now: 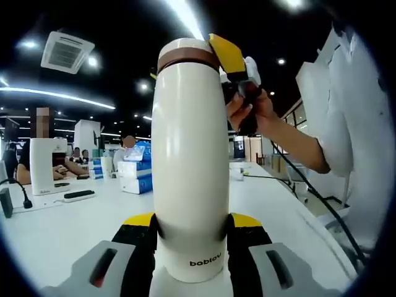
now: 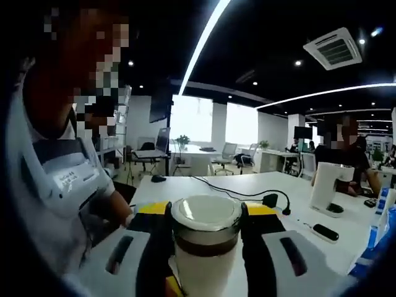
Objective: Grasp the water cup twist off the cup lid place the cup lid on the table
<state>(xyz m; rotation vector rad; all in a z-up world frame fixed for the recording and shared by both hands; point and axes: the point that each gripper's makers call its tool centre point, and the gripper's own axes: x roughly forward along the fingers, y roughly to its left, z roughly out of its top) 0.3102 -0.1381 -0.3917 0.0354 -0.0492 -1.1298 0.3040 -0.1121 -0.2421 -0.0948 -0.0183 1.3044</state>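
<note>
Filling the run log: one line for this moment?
stage: lid twist, lid still on | left gripper: shut on cup body, upright | right gripper: shut on lid | table: below cup

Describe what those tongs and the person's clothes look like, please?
Both tongs, left and right, have black jaws with yellow tips on light grey bodies with dark slots. The person wears a white short sleeve, and a black cable trails from the right tongs.
</note>
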